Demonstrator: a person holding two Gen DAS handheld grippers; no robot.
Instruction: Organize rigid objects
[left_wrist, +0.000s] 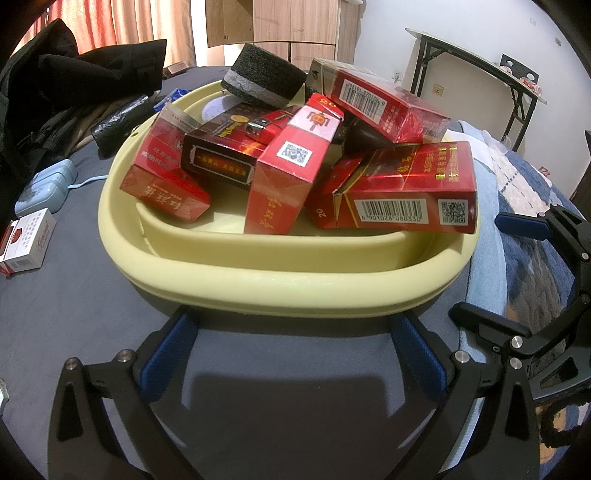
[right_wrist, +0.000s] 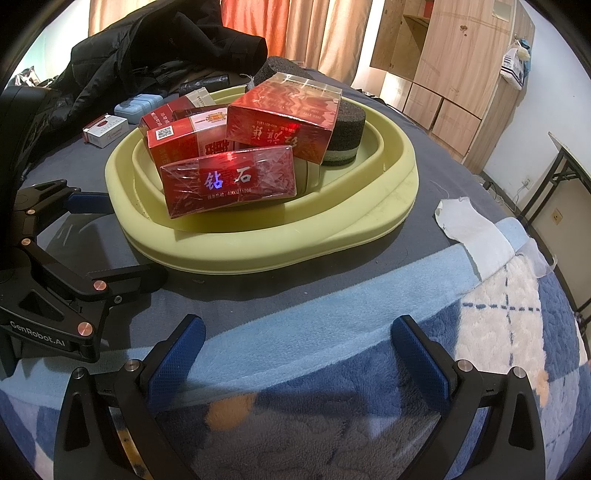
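Honestly, the white pack (left_wrist: 27, 240) sits off the basin's (left_wrist: 280, 291) left edge, nearest the left gripper (left_wrist: 291, 354); both claws wide, empty.

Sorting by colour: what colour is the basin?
Pale yellow-green basin, clearest in the left wrist view.

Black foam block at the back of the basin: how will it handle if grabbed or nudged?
The black foam block looks porous, so probably light and squashy under the jaws rather than stiff. Its coarse surface should grip well, not slip. It sits tilted against the yellow basin rim and the red boxes, so a nudge may tip it.
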